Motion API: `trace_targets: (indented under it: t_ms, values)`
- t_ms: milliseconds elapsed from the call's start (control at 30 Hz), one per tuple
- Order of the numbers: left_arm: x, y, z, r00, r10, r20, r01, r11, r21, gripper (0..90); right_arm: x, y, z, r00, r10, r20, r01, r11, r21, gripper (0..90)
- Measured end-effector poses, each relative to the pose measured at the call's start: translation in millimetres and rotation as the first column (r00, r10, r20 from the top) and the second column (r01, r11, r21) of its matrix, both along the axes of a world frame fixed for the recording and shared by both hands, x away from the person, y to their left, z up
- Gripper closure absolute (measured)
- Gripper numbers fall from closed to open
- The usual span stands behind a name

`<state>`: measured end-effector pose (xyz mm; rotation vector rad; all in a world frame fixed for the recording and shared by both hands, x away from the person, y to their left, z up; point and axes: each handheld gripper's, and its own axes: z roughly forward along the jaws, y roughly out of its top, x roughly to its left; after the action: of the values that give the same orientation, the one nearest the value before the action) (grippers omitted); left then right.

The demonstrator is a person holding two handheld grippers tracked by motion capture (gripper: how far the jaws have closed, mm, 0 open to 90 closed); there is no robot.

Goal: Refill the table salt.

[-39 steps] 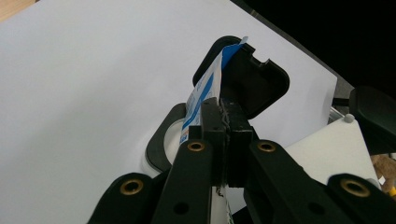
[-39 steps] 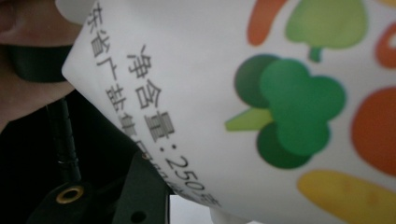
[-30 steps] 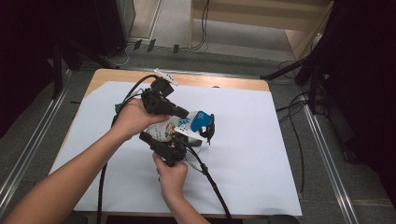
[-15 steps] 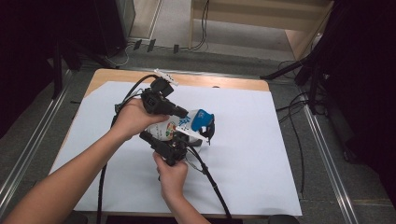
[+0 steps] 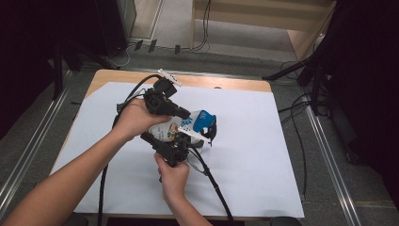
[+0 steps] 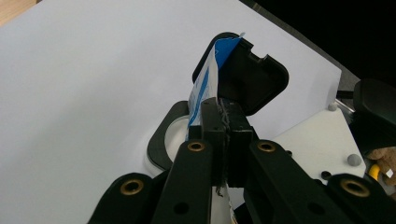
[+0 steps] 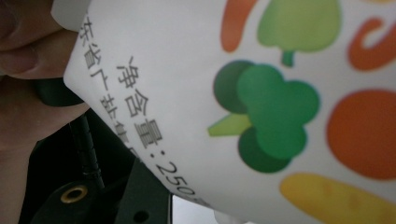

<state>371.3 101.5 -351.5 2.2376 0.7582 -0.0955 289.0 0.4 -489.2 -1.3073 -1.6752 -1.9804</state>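
**Both claws on a printed pouch at mid-desk**

High view: over the white sheet covering the wooden desk (image 5: 117,77), the left claw (image 5: 184,114) reaches in from the left and the right claw (image 5: 181,143) from below. Between them sits a white plastic pouch with blue print and vegetable pictures (image 5: 181,129), its blue top end (image 5: 202,120) next to a black flip-lid cap (image 5: 211,132).

Left gripper view: the left claw (image 6: 223,116) has its jaws pressed together on the thin blue-and-white edge of the pouch (image 6: 203,84). Just beyond stands the open black cap (image 6: 252,79), with a white round opening (image 6: 180,133) below it.

Right gripper view: the pouch (image 7: 261,93) lies right against the camera, showing broccoli and carrot pictures and printed characters. The right claw's jaws are hidden behind it, so their grip cannot be told.
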Motion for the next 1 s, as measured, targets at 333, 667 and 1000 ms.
trace_targets:
  t_ms: [333,667,1000]
  values:
    - [-0.5,-0.7,0.7,1.0000,0.002,0.004,-0.002,1.0000,0.001,90.0,2.0,0.1,-0.8,0.9998,0.002,-0.018,-0.002,0.999,0.036,68.1]
    - [-1.1,-2.8,1.5,1.0000,-0.002,0.009,0.002,1.0000,0.002,90.0,0.7,-1.6,0.7,1.0000,-0.003,-0.005,0.003,1.000,0.027,68.1]
    - [-1.1,-3.1,1.0,1.0000,-0.003,0.006,0.003,1.0000,-0.001,90.0,0.6,-2.4,0.4,1.0000,-0.002,0.003,0.002,1.000,0.009,67.9]
